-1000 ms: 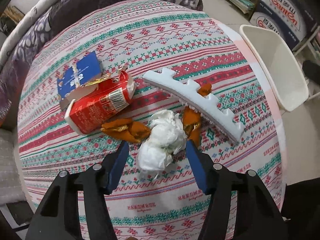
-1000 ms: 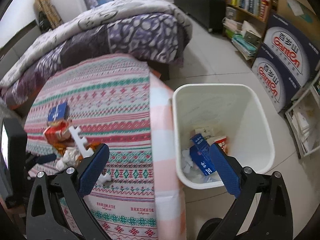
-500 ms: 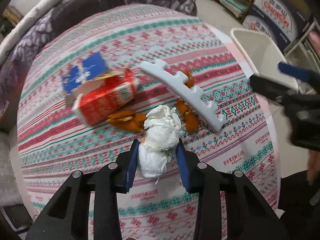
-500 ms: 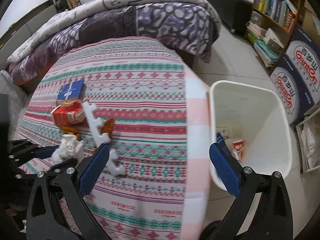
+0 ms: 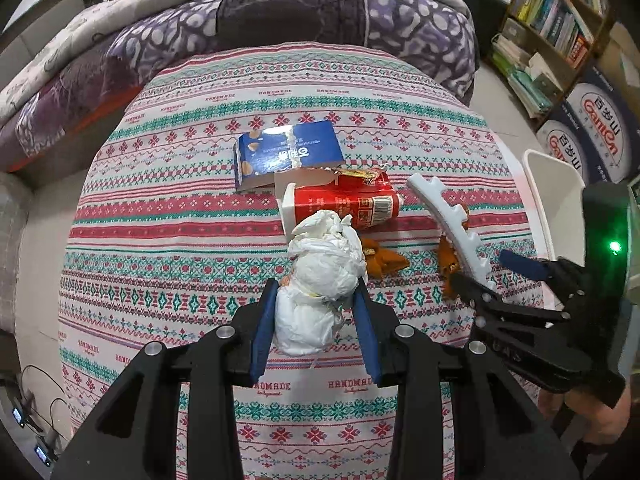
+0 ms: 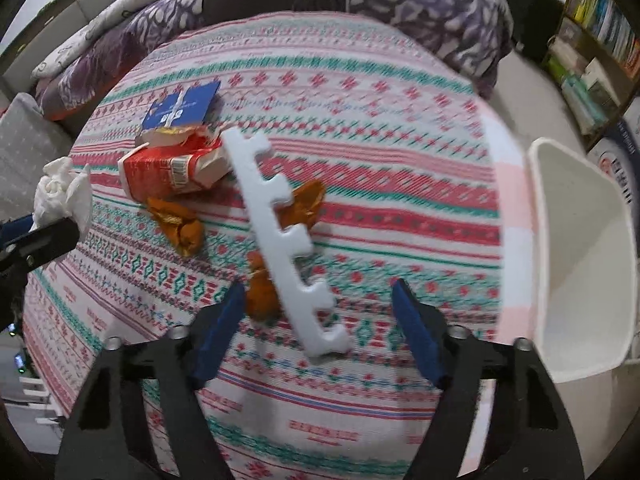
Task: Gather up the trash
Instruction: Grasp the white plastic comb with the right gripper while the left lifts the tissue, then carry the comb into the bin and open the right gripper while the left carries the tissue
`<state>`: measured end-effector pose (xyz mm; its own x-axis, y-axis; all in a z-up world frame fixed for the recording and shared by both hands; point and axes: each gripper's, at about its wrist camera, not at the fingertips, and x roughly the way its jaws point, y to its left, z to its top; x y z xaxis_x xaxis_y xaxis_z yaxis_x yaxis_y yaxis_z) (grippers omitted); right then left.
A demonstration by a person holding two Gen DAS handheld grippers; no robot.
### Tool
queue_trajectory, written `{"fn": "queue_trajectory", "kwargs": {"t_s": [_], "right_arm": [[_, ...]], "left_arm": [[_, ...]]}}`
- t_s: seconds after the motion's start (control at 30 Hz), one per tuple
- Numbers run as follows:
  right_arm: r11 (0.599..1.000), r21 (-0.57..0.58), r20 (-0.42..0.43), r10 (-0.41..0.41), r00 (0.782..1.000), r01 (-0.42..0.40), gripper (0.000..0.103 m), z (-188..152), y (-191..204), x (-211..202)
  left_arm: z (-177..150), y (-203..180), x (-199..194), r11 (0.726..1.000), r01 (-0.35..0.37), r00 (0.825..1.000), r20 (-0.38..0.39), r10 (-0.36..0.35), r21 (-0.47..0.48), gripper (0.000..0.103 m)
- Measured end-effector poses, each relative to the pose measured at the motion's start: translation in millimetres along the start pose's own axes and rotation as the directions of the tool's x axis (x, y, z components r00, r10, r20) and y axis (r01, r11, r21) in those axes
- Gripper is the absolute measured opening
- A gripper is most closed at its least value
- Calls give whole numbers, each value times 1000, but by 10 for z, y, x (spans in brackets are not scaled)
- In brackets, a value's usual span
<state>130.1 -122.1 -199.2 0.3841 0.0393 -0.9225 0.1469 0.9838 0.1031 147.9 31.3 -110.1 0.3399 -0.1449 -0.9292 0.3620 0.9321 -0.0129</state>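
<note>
A crumpled white tissue wad [image 5: 320, 280] is pinched between the blue pads of the left gripper [image 5: 316, 320] and appears lifted a little off the patterned tablecloth [image 5: 180, 240]; its lower end is partly covered by the pads, and in the right wrist view only its upper part is seen at the left edge. The jaws of the right gripper [image 6: 320, 320] are closing, with the near end of a white notched foam strip [image 6: 280, 232] lying between them, the pads not seen to touch it; that view is blurred, so the gap is hard to judge. Orange wrappers [image 6: 176, 220] are partly hidden under and beside the strip. A torn red carton [image 5: 340, 204] lies just beside a blue box [image 5: 288, 156], its near side covered by the tissue in the left wrist view. A white bin [image 6: 580, 280] stands off the table's right edge, cut off by the frame, and its contents cannot be made out. A bed with a purple quilt [image 5: 280, 28] lies behind the table, and bookshelves [image 5: 560, 20] are cropped at the upper right. Part of a hand [image 5: 600, 424] is glimpsed under the right gripper.
</note>
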Motion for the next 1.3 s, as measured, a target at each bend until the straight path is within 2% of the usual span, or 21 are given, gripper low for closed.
{"fn": "queue_trajectory", "kwargs": {"t_s": [0.03,0.1,0.2,0.4,0.53,0.67,0.77,0.97,1.17,1.3], "right_arm": [[1000,11,-2,27,1000,-27,25,3,2,6],[998,27,8,49,999,-50,25,21,16,-30],[998,19,81,64,995,-66,25,59,47,-193],[993,47,230,99,968,-112,25,144,42,-602],[992,63,320,87,943,-113,25,166,-44,-825],[990,95,386,63,921,-107,25,158,-148,-992],[990,112,418,35,908,-90,25,156,-206,-1049],[990,138,449,-25,893,-42,25,136,-326,-1111],[988,155,464,-67,883,-7,25,91,-454,-1174],[984,176,470,-94,878,11,25,60,-581,-1231]], "left_arm": [[-5,15,4,1000,-2,1000,-1,2,-4,37],[1,40,25,1000,-1,1000,0,1,-17,37],[28,113,-3,998,14,1000,19,-13,-57,37],[102,187,-232,991,25,990,137,-7,-129,37],[132,182,-370,987,19,974,226,18,-162,37],[148,155,-457,980,-31,952,293,89,-197,37],[152,123,-492,971,-51,936,327,127,-233,37],[164,-87,-498,970,-98,913,369,176,-222,37],[159,-375,-511,978,-106,899,403,170,-178,37],[176,-559,-512,984,-92,898,415,147,-151,37]]}}
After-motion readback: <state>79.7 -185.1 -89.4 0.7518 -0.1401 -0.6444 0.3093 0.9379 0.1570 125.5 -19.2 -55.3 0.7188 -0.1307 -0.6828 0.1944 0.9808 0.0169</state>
